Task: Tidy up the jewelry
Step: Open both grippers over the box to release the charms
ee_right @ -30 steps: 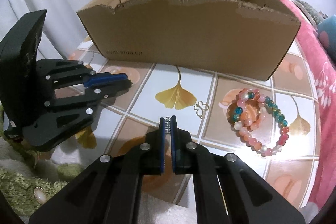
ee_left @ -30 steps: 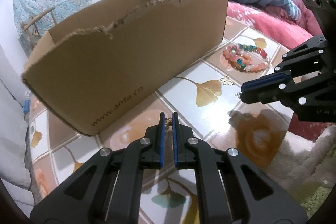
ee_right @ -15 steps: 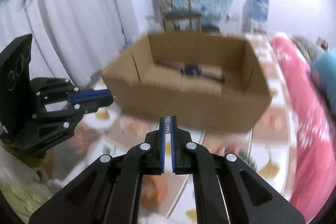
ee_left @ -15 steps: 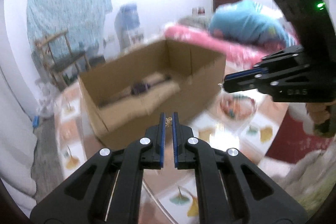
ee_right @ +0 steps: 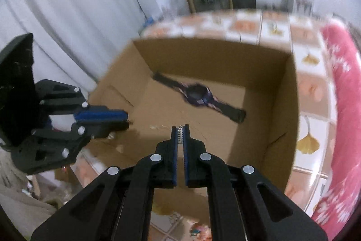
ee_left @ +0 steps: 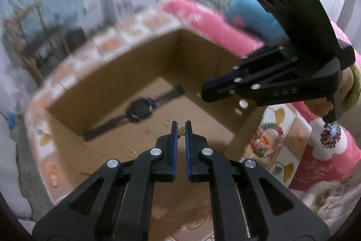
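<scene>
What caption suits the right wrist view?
Right gripper pinching a small silver piece above the cardboard box holding a watch.

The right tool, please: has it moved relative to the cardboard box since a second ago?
Yes. The right tool has risen from the table in front of the cardboard box to above its open interior.
</scene>
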`<state>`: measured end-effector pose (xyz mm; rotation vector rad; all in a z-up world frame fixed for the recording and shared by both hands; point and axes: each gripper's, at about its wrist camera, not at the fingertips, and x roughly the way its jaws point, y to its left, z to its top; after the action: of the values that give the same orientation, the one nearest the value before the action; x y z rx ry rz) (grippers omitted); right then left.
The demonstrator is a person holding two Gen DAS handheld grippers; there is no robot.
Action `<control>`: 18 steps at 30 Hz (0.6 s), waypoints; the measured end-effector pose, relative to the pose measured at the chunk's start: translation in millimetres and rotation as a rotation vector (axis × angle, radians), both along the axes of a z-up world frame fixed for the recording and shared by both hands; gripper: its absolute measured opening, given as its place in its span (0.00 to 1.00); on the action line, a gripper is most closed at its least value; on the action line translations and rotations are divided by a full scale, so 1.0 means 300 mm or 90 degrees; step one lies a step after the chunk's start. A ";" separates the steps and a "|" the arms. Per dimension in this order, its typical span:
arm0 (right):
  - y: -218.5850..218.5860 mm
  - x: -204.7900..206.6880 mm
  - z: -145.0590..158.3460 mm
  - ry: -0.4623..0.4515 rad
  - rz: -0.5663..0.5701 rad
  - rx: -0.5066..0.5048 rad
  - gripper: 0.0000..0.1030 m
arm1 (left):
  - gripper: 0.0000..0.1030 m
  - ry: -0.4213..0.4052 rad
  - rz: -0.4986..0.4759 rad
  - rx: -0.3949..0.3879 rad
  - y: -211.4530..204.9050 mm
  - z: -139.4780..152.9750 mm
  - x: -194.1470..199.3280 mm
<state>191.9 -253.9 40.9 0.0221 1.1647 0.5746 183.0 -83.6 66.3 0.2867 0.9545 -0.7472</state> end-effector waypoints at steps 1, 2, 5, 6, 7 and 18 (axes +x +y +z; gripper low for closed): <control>-0.001 0.021 -0.018 0.015 -0.003 -0.010 0.05 | 0.06 0.029 -0.007 0.013 -0.015 -0.029 0.029; 0.001 0.037 -0.041 0.031 -0.006 -0.017 0.05 | 0.06 0.050 -0.009 0.020 -0.022 -0.054 0.045; 0.007 0.068 -0.084 0.046 -0.015 -0.048 0.05 | 0.06 0.109 -0.008 0.028 -0.050 -0.114 0.090; 0.008 0.075 -0.089 0.045 -0.017 -0.055 0.05 | 0.06 0.123 -0.010 0.031 -0.054 -0.128 0.098; 0.009 0.083 -0.093 0.045 -0.019 -0.061 0.05 | 0.06 0.134 -0.011 0.026 -0.055 -0.138 0.099; -0.026 0.077 -0.052 -0.003 -0.048 -0.058 0.22 | 0.29 0.140 0.037 -0.026 0.018 -0.079 0.104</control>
<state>215.1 -261.8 25.2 -0.0126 1.1800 0.4549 214.1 -78.1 42.6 0.1420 1.1487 -0.7551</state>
